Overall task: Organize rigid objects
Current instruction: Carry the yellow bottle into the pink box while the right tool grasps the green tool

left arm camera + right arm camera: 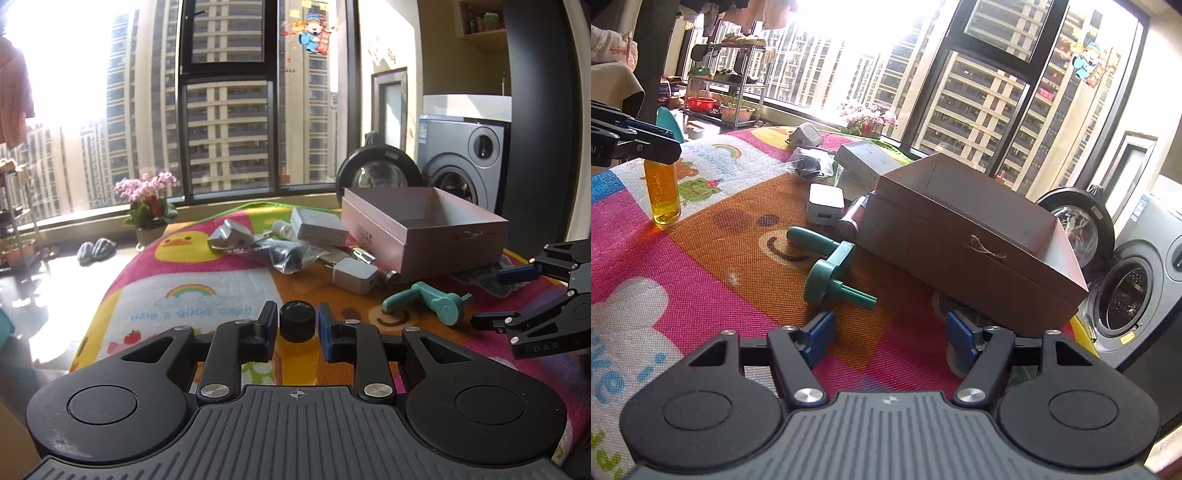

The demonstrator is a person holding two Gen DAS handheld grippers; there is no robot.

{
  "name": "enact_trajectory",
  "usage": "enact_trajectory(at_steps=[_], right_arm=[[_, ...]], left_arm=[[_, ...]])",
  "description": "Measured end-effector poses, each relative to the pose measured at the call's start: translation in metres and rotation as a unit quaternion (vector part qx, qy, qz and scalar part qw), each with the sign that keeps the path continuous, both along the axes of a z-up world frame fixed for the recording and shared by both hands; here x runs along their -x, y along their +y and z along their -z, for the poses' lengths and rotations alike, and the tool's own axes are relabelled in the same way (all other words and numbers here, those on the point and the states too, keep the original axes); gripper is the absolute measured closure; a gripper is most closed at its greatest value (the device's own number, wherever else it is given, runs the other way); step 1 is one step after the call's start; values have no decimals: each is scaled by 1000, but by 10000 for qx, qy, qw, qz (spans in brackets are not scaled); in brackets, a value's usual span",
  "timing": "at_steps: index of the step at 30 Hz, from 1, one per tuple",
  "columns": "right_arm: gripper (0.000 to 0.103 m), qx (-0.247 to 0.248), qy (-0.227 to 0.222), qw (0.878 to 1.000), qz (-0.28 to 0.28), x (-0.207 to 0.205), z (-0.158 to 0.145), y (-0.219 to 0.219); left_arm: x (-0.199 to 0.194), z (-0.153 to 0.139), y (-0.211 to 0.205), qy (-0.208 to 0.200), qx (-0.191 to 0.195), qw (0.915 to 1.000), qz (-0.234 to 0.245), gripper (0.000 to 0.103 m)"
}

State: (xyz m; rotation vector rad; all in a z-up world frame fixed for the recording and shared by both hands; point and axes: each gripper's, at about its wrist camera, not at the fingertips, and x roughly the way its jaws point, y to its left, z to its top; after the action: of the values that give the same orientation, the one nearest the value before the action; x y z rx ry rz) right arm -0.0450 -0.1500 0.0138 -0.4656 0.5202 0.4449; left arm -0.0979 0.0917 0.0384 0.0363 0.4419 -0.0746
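My left gripper [296, 325] is shut on the black cap of a small yellow bottle [297, 322]; in the right wrist view the bottle [663, 192] stands upright on the mat under that gripper [646, 147]. My right gripper [888, 338] is open and empty, just short of a teal plastic handle tool [827, 271], which also shows in the left wrist view [424, 301]. An open pink box [424, 225] stands at the right of the table. A white charger cube [825, 203], a dark cylinder [853, 218] and a grey flat box [866, 157] lie beside it.
A colourful cartoon mat [192, 291] covers the table. A plastic bag with dark parts [291, 254] and a grey gadget [227, 234] lie at the far side. A washing machine [1137, 291] stands to the right, a flower pot [147, 206] by the window.
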Motion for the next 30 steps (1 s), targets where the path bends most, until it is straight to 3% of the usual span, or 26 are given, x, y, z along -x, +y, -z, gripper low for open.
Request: enact_trajectory(at_steps=[2, 5, 9, 14, 19, 26, 30], right_arm=[[32, -431, 342, 9985, -77, 0, -5, -8], [30, -807, 709, 9941, -132, -5, -9, -4], [30, -844, 637, 9944, 11, -14, -9, 12], [30, -826, 620, 9946, -123, -37, -9, 31], [30, -1135, 1252, 9855, -120, -68, -1, 43], [30, -1144, 1180, 9863, -170, -61, 1, 42], [30, -1145, 1202, 9859, -193, -63, -1, 45]], left_arm=[[0, 0, 1, 4, 85, 10000, 39, 71], [2, -2, 13, 58, 537, 9985, -1, 72], [4, -5, 21, 167, 651, 9977, -54, 72], [7, -4, 32, 246, 1094, 9936, 141, 72], [0, 4, 22, 368, 921, 9949, 169, 69], [-12, 21, 18, 627, 692, 9956, 37, 68], [-13, 26, 18, 528, 722, 9960, -12, 68]])
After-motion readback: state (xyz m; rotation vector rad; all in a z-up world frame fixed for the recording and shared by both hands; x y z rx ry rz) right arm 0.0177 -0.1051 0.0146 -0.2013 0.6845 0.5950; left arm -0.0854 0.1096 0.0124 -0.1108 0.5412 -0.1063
